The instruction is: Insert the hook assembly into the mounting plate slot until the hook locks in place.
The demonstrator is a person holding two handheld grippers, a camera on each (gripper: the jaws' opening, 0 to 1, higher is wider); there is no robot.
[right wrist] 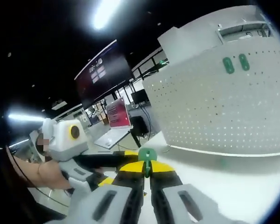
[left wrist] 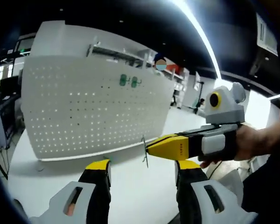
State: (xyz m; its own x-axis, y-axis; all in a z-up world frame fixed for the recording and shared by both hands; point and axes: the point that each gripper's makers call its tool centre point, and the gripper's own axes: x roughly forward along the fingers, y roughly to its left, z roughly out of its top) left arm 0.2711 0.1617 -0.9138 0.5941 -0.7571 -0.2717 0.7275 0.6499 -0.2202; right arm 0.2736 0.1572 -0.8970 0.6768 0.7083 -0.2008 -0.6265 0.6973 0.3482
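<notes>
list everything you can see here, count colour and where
pegboard: one, white with rows of small holes, standing upright on the table
green pieces: two, green, side by side high on the pegboard
hook: one, thin metal wire with a green base, pinched in the right gripper's tips, short of the pegboard
table: one, white, under the pegboard
laptop: one, open with a reddish screen, on a desk behind
wall screen: one, dark, in the background
ceiling light: long white strip overhead
left gripper: yellow-tipped black jaws, apart, nothing between them
right gripper: yellow-tipped black jaws closed on the hook
hand: one, holding the right gripper
</notes>
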